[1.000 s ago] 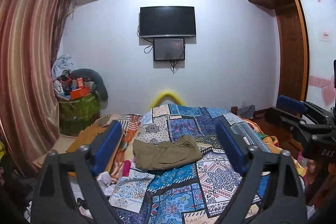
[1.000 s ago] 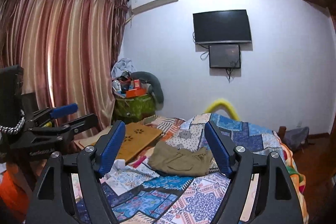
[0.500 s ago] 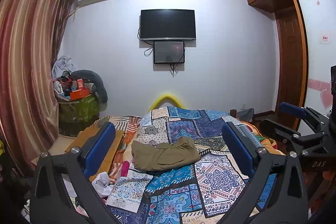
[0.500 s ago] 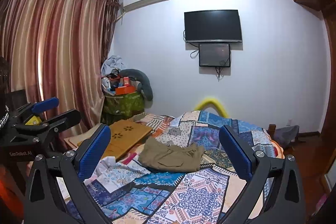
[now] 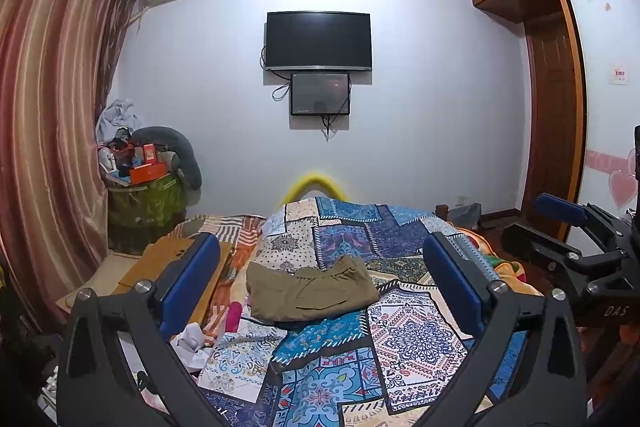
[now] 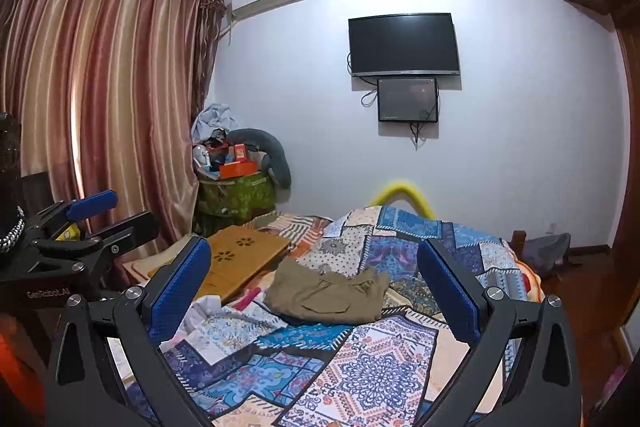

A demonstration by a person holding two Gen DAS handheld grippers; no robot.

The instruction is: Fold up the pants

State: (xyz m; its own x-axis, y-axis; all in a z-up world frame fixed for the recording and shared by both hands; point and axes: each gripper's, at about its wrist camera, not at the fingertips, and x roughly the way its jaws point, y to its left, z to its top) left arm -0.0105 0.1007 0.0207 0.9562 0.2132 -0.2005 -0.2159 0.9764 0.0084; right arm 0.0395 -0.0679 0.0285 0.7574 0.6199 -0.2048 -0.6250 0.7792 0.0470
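Olive-brown pants [image 5: 310, 293] lie folded in a compact bundle on the patchwork quilt [image 5: 408, 339] in the middle of the bed. They also show in the right wrist view [image 6: 330, 293]. My left gripper [image 5: 320, 287] is open and empty, held back above the near part of the bed, well short of the pants. My right gripper [image 6: 312, 291] is open and empty too, at a similar distance. The right gripper shows at the right edge of the left wrist view [image 5: 576, 239]. The left gripper shows at the left edge of the right wrist view [image 6: 92, 227].
A wooden lap desk [image 6: 240, 257] lies at the bed's left side. White crumpled cloth [image 5: 194, 341] sits near the left fingers. A cluttered green bin [image 5: 146, 203] stands by the curtain [image 5: 44, 131]. A TV [image 5: 319, 41] hangs on the far wall. A wooden wardrobe [image 5: 552, 131] stands right.
Both grippers have opened wider and pulled back slightly from the bed. The folded pants have not moved.
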